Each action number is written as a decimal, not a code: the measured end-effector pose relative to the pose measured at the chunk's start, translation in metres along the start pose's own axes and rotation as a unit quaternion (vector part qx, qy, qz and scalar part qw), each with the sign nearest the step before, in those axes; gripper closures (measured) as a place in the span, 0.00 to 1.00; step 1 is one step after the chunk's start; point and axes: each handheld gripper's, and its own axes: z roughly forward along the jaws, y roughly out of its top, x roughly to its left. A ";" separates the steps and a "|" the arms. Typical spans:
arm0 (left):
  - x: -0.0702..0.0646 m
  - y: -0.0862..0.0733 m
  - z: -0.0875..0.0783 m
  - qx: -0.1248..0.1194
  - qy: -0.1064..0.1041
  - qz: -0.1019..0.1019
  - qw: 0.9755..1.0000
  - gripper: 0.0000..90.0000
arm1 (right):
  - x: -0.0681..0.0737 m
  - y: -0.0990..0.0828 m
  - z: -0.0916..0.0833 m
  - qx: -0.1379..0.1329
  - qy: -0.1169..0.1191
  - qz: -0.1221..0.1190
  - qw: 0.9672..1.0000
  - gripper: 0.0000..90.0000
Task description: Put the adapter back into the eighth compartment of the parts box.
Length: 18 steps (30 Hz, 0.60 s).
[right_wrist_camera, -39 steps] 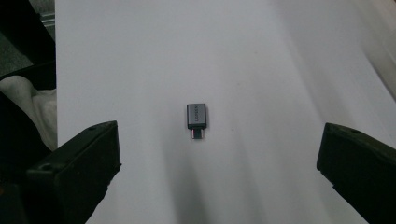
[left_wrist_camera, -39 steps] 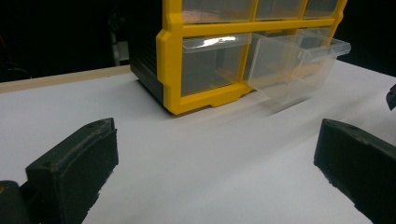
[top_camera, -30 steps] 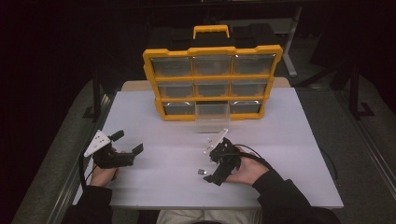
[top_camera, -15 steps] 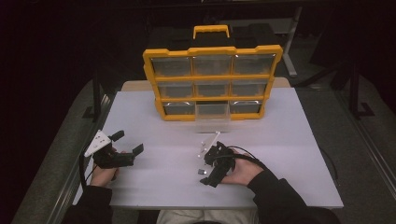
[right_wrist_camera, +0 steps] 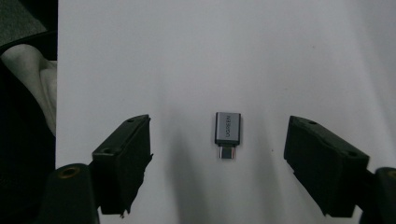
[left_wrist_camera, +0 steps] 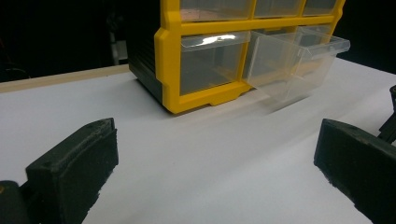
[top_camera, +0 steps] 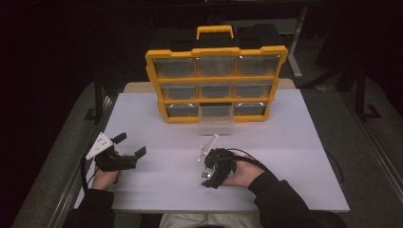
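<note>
A yellow-framed parts organizer (top_camera: 216,78) with clear drawers stands at the far middle of the white table (top_camera: 285,142), and its bottom-centre drawer (top_camera: 216,118) is pulled out toward the person; nothing lies between it and the two tools. The right gripper (top_camera: 207,176) points down at the table in front of the person, and its own view shows what the high view barely resolves: a small grey USB adapter (right_wrist_camera: 227,133) with a printed brand name, lying flat midway between the two jaws, which stand apart on either side without touching it. The left gripper (top_camera: 130,145) rests near the table's left edge with its jaws wide apart and nothing between them; its view looks across bare table at the organizer's lower corner and the pulled-out drawer (left_wrist_camera: 296,65). Compared with a second ago, the right gripper has tipped down over the adapter and its jaws have just been closing, while the left one is unchanged.
</note>
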 end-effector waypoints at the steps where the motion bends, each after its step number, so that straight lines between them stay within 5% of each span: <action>1: 0.000 0.000 0.000 0.000 0.000 0.001 1.000 0.00 | 0.000 0.000 0.000 0.000 0.001 0.000 1.000 0.28; 18: 0.000 0.000 0.000 -0.001 0.000 0.000 1.000 0.00 | -0.002 0.006 0.004 0.009 0.001 -0.003 1.000 0.56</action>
